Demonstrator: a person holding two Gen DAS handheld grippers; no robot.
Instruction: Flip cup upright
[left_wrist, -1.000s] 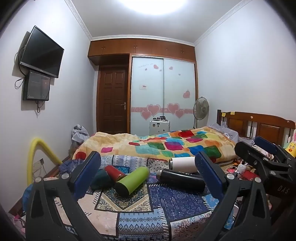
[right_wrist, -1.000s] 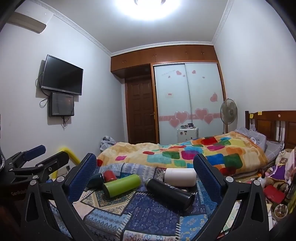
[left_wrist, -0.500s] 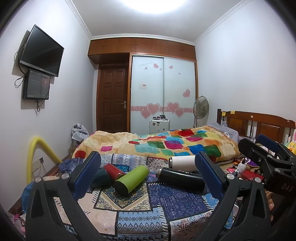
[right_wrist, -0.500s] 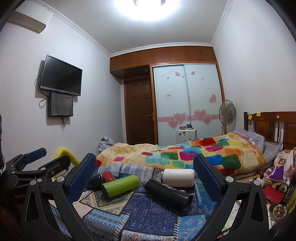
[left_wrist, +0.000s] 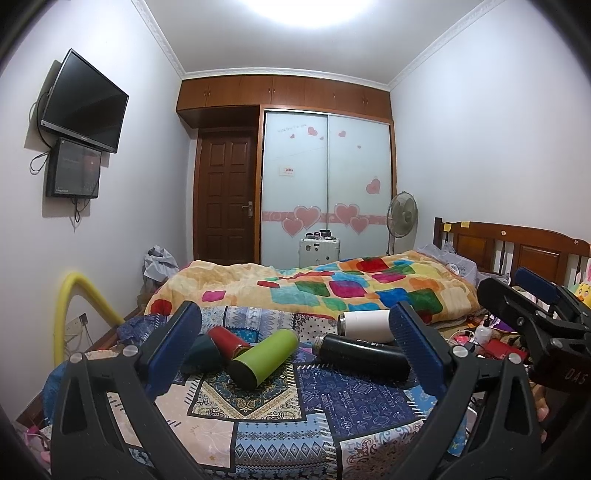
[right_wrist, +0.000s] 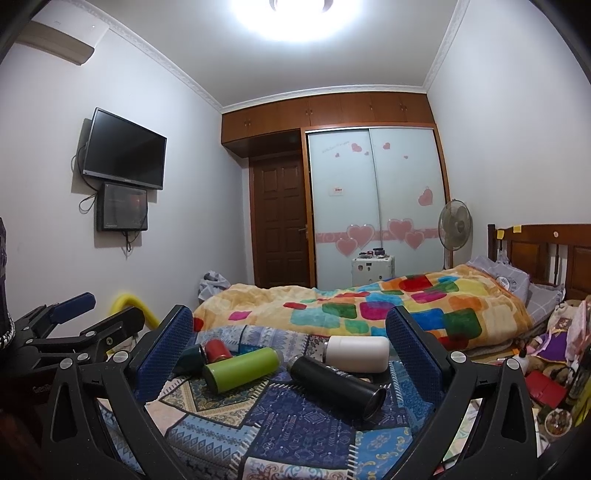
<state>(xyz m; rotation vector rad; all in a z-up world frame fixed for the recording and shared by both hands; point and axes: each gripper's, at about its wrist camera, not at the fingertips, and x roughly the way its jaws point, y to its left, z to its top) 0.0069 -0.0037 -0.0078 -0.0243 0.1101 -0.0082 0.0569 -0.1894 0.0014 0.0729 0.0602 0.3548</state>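
On the far left of the patterned patchwork cloth (left_wrist: 332, 402), a flat cover of blue, cream and grey printed squares, a dark teal cup (left_wrist: 203, 354) lies partly hidden behind the left gripper's ribbed blue finger pad (left_wrist: 173, 349). Touching it is a glossy red cylindrical cup (left_wrist: 229, 341), also on its side. Just beside that lies the smooth lime-green cylindrical flask (left_wrist: 264, 356), tipped over with its dark base end toward the camera. Further right, a matte black cylindrical flask (left_wrist: 362, 358) lies on its side, and behind it, near the fleecy quilt with bright coloured squares (left_wrist: 332, 288), a white cylindrical flask (left_wrist: 364, 325) lies on its side too. None of the cups stands upright. The left gripper (left_wrist: 295, 350) has its fingers spread wide, holding nothing, with the cups seen between them. The right gripper (right_wrist: 288, 358) is likewise spread wide and empty; its own view shows the black flask's shiny metal mouth pointing toward the camera. Compared with a second ago, the cups lie in the same places, and both grippers hover with only a slight shift of view.
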